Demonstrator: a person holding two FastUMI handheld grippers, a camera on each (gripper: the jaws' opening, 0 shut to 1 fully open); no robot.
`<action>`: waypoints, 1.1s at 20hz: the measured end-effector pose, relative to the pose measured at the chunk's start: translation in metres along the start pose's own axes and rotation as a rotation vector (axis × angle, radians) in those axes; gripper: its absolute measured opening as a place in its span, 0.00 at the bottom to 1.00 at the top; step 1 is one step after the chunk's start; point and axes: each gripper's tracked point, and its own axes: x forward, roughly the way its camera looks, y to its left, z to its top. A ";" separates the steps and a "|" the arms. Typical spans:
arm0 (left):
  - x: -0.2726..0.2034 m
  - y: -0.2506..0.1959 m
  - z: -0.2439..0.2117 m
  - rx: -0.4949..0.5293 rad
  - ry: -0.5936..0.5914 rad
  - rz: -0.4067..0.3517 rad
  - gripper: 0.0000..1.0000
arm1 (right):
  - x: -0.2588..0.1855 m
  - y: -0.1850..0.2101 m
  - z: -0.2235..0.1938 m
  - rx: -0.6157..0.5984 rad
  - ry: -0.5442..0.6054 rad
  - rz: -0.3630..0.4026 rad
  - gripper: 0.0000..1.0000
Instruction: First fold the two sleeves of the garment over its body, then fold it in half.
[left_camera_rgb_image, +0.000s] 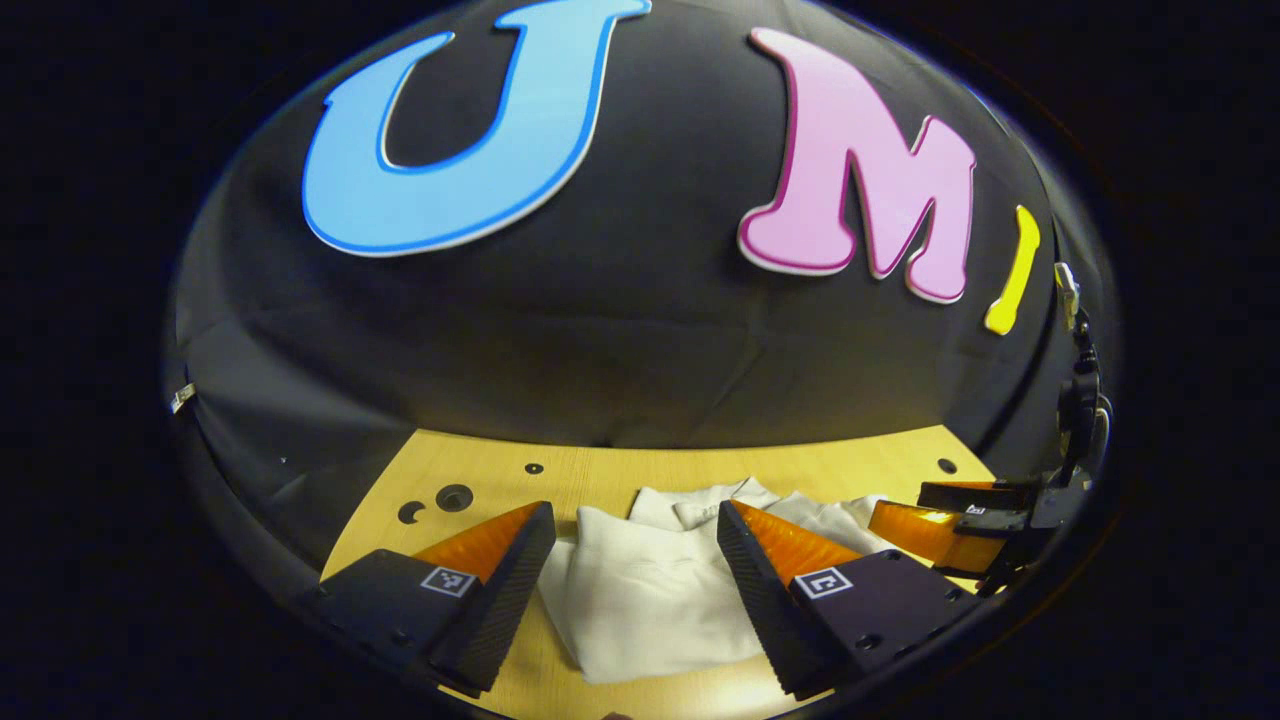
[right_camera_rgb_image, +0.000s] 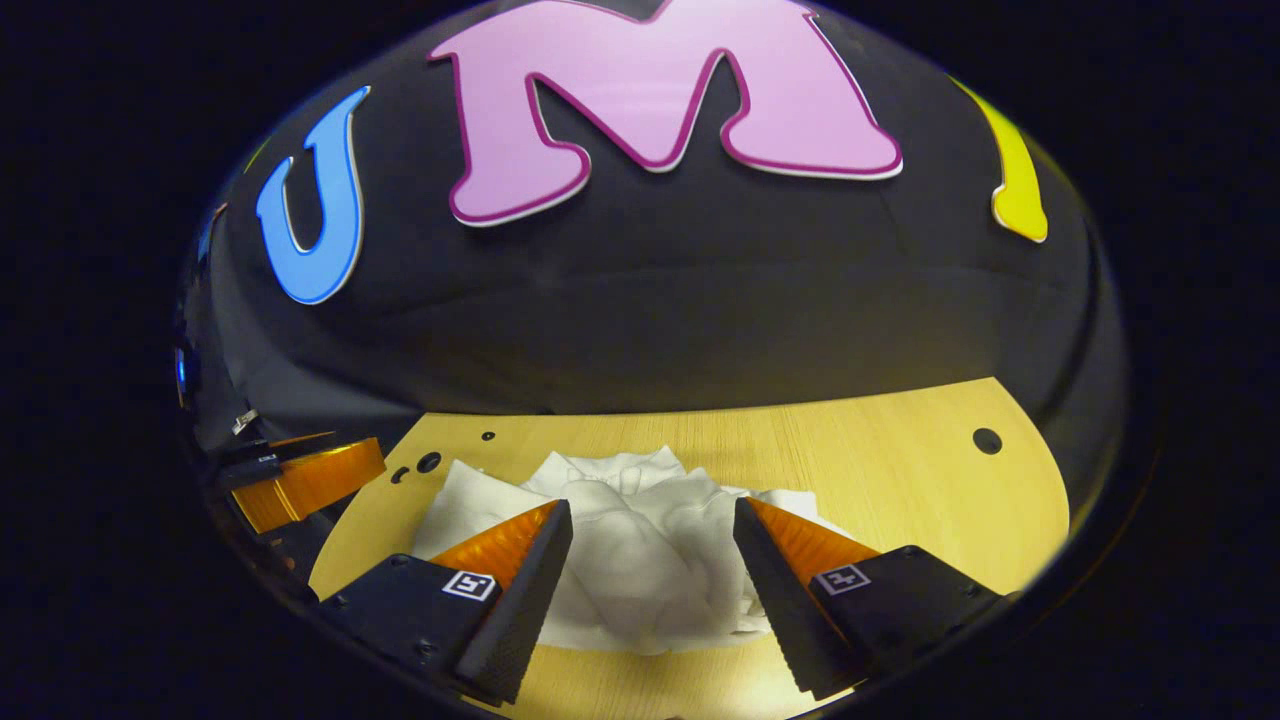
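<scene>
Left gripper view is showing my left tongs (left_camera_rgb_image: 635, 545) released above the white garment (left_camera_rgb_image: 650, 590), bunched on the counter (left_camera_rgb_image: 600, 475). Right tongs (right_camera_rgb_image: 652, 545) are hanging released too. I'm judging each should pinch a sleeve edge low, single layer only.

Each tool (left_camera_rgb_image: 634, 530) has 2 black-and-orange fingers (left_camera_rgb_image: 500, 590).

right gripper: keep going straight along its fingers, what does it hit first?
Most likely the white garment, bunched on the table between the open right gripper fingers. Depth is unclear, so height above the cloth is uncertain.
</scene>
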 end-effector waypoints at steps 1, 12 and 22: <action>-0.015 -0.001 0.006 0.005 -0.021 0.000 1.00 | -0.011 0.002 0.006 -0.007 -0.019 -0.003 0.99; -0.209 -0.037 -0.025 -0.036 -0.152 -0.030 0.99 | -0.188 -0.004 0.027 0.019 -0.150 -0.059 0.98; -0.338 -0.051 -0.093 -0.135 -0.220 -0.076 0.98 | -0.320 0.013 -0.044 -0.015 -0.199 -0.056 0.98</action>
